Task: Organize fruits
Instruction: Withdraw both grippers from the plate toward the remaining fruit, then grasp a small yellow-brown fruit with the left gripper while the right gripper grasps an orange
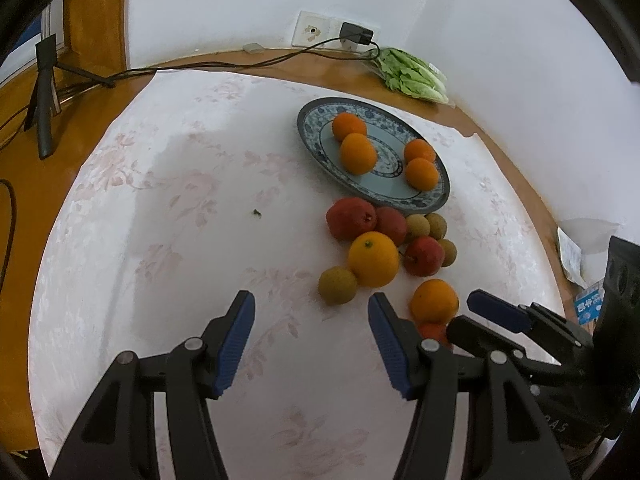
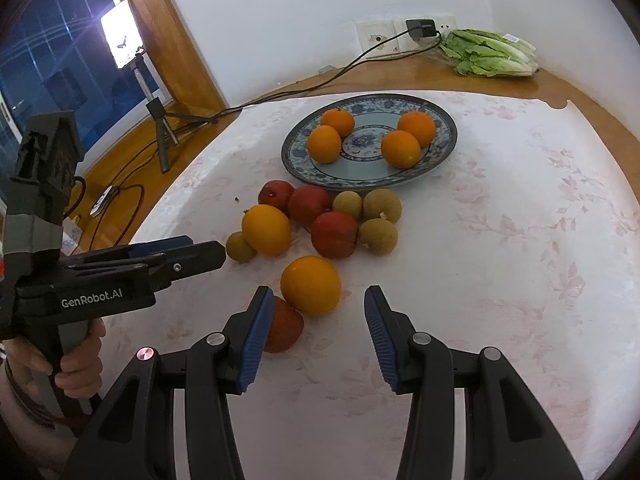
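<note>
A blue-patterned plate point(image 2: 442, 146) point(image 1: 312, 130) holds several oranges. In front of it lies a pile of red fruits, brown longans and oranges. My right gripper point(image 2: 318, 332) is open, just short of a loose orange point(image 2: 311, 285) point(image 1: 435, 300); a red fruit point(image 2: 285, 328) lies against its left finger. My left gripper point(image 1: 311, 340) is open and empty over the cloth, left of that orange and just short of a longan point(image 1: 337, 285). It also shows in the right wrist view point(image 2: 192, 254), beside a larger orange point(image 2: 266, 229) point(image 1: 373, 258).
A white floral cloth point(image 1: 180, 200) covers the wooden table. Bagged lettuce point(image 2: 490, 53) lies at the back by the wall sockets, with a black cable point(image 2: 288, 90) across the table. A lamp on a tripod point(image 2: 132, 60) stands at the left.
</note>
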Action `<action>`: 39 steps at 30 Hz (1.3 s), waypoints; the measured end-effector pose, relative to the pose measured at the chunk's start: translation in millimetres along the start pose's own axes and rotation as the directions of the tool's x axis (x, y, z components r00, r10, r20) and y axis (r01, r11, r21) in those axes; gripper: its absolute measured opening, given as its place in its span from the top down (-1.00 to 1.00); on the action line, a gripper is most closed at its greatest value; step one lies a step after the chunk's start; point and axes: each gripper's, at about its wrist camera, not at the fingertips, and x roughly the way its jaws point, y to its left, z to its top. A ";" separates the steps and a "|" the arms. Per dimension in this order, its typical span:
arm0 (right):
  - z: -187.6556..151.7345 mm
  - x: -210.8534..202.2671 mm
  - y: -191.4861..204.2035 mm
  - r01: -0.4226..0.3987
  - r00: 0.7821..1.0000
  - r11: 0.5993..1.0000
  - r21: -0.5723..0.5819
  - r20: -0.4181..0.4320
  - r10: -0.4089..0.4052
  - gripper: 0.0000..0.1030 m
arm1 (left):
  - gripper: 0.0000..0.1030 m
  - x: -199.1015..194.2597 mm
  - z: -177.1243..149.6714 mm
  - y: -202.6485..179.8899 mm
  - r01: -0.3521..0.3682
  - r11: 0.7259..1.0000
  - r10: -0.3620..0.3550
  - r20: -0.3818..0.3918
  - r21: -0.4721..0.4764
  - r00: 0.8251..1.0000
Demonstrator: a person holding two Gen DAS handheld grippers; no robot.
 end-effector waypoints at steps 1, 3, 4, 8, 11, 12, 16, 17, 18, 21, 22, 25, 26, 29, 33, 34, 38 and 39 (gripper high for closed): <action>-0.2 -0.2 1.0 -0.002 1.000 1.000 0.000 0.000 0.002 0.06 | -0.21 0.1 -0.3 0.5 0.002 1.000 -0.002 0.000 -0.001 1.000; -0.9 -0.6 3.2 -0.009 1.000 1.000 -0.006 0.000 0.009 0.06 | -0.21 0.6 -0.5 1.0 0.002 1.000 -0.002 -0.002 -0.001 1.000; -1.2 -1.0 4.4 -0.011 1.000 1.000 -0.010 0.001 0.011 0.06 | -0.21 0.9 -0.5 1.1 0.001 1.000 -0.001 -0.002 -0.002 1.000; -1.0 -2.2 6.9 -0.015 1.000 1.000 -0.025 0.004 0.015 0.06 | -0.21 1.0 -0.4 -1.1 0.006 1.000 -0.006 0.002 -0.003 1.000; -0.4 -3.4 4.8 -0.013 1.000 1.000 -0.023 0.011 0.013 0.06 | -0.20 1.8 -1.1 -5.7 0.004 1.000 -0.004 0.007 0.010 1.000; -0.3 -3.9 4.0 -0.012 1.000 1.000 -0.020 0.013 0.013 0.06 | -0.19 3.2 -1.1 -8.1 -0.002 1.000 0.001 0.008 0.018 1.000; -0.3 -5.5 0.9 -0.010 1.000 1.000 -0.010 0.020 0.011 0.06 | 0.04 9.8 -0.5 -15.0 0.001 0.999 -0.002 0.006 0.043 1.000; -0.3 -5.4 0.0 -0.011 1.000 1.000 -0.006 0.020 0.011 0.06 | 0.11 11.6 -0.2 -16.5 0.002 0.999 -0.002 0.005 0.049 1.000; -0.3 -5.0 -0.2 -0.011 1.000 1.000 -0.004 0.019 0.012 0.06 | 0.17 13.7 0.2 -17.9 0.004 0.998 -0.004 0.005 0.055 1.000; 0.7 -3.5 -1.3 -0.016 1.000 1.000 0.005 0.018 0.016 0.06 | 0.36 19.4 0.6 -22.5 0.009 0.997 -0.009 0.004 0.072 1.000; 1.0 -3.1 -1.5 -0.018 1.000 1.000 0.007 0.017 0.018 0.06 | 0.39 20.5 0.7 -23.1 0.008 0.997 -0.009 0.004 0.073 1.000; 2.2 -0.4 -1.0 -0.027 1.000 1.000 0.010 0.011 0.027 0.06 | 0.52 21.6 0.6 -22.9 0.000 0.997 -0.001 0.011 0.077 1.000; 2.7 0.4 -0.4 -0.030 1.000 1.000 0.009 0.009 0.030 0.06 | 0.52 21.3 0.4 -21.6 0.006 0.997 -0.007 0.010 0.073 1.000; 4.3 4.1 1.7 -0.035 0.999 0.999 0.005 0.002 0.035 0.06 | 0.52 18.2 0.2 -18.7 0.011 0.998 -0.012 0.015 0.067 1.000; 6.9 11.4 1.8 -0.038 0.999 0.999 0.013 -0.021 0.039 0.06 | 0.52 13.6 0.3 -14.1 0.009 0.998 -0.011 0.024 0.055 1.000; 7.0 12.6 1.6 -0.040 0.999 0.999 0.015 -0.028 0.040 0.06 | 0.52 13.1 0.6 -13.0 0.009 0.999 -0.010 0.025 0.051 1.000; 7.7 15.9 1.3 -0.045 0.998 0.999 0.027 -0.039 0.046 0.06 | 0.52 11.8 0.6 -10.6 0.012 0.999 -0.013 0.025 0.038 1.000; 8.0 16.4 1.1 -0.046 0.998 0.999 0.027 -0.039 0.047 0.06 | 0.52 11.1 0.6 -10.4 0.013 0.999 -0.014 0.027 0.037 1.000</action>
